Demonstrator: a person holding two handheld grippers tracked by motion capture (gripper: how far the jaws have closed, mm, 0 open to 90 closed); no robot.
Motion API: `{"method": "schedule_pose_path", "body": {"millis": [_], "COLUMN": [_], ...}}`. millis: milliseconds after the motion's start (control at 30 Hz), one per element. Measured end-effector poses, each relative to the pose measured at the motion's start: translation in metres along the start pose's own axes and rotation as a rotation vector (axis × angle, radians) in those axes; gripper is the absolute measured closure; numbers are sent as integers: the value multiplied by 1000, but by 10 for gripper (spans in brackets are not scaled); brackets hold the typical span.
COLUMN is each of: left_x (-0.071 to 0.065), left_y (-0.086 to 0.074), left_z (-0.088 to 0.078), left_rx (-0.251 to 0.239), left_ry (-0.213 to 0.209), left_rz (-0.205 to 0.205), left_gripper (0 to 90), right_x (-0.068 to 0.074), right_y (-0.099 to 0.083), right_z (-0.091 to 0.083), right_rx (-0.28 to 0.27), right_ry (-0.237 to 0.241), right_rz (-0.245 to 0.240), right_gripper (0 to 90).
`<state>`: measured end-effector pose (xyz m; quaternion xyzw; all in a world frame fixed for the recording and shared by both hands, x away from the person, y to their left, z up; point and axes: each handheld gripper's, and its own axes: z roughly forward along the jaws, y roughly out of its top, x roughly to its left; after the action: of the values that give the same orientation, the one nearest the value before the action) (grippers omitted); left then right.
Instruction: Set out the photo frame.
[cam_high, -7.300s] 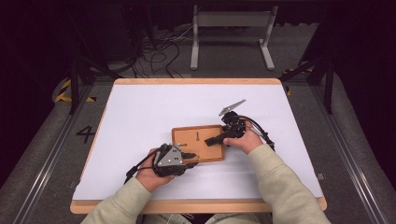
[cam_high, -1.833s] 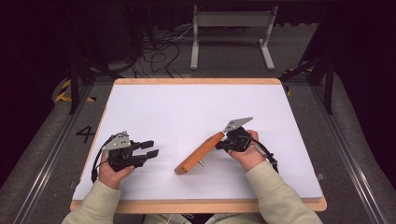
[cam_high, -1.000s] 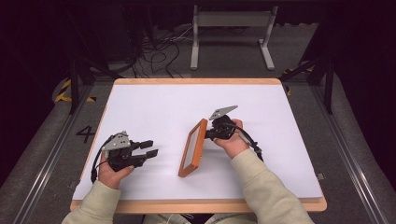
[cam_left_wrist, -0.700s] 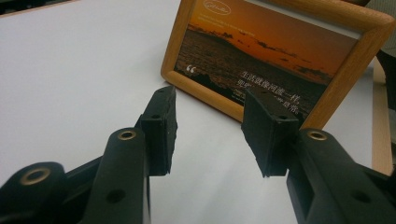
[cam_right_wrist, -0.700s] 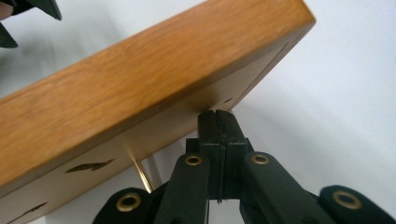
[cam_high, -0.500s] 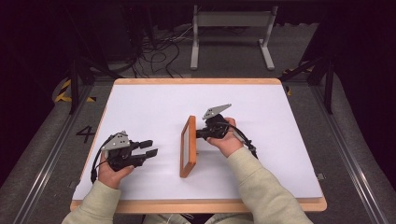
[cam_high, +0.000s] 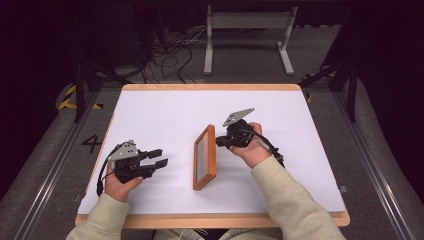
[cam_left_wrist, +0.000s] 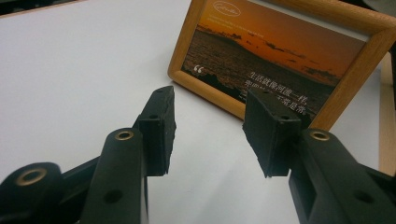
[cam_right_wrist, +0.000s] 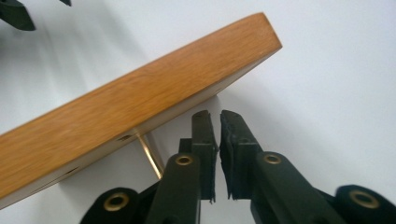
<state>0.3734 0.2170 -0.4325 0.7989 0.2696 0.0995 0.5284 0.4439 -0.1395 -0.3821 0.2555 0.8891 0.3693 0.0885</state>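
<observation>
A wooden picture frame stands upright on edge near the middle of the white counter, leaning slightly on a thin brass-coloured strut behind it; its moulding is smooth, honey-toned wood with rounded corners, and the grain runs lengthwise along the broad top edge seen in the right gripper view; the glazed face turns toward the person's left and carries a print of an orange sunset over dark rippled ground with small pale lettering.

The right gripper sits just behind the frame on its right side; its matte black fingers have just been opening from a full close and now stand a thin slit apart, with nothing between them; the rubbery pads look rough and slightly frayed at the edges, and they hover just short of the frame's back, beside the strut; a grey three-cornered plate tops the body.

The left gripper rests low on the counter, well to the left of the frame and pointing toward it; its blocky, ribbed fingers stand about half spread and hold nothing; bare counter lies between them.

The counter is a flat white sheet edged by a pale wooden rim.
</observation>
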Motion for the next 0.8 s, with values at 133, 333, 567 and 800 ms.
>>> {"method": "schedule_pose_path", "body": {"millis": [133,333,567,800], "left_x": [0,0,0,0], "left_y": [0,0,-1,-1], "left_z": [0,0,0,0], "left_rx": [3,0,4,7], "left_ry": [3,9,11,11], "left_rz": [-1,-5,-7,-4], "left_gripper": [536,533,531,530], "right_x": [5,12,24,34], "right_y": [4,11,20,27], "right_z": [-17,-39,-53,-54], "right_rx": [11,17,4,23], "right_ry": [-27,-45,-36,-26], "right_rz": [5,22,93,106], "right_gripper": [733,618,394,305]}}
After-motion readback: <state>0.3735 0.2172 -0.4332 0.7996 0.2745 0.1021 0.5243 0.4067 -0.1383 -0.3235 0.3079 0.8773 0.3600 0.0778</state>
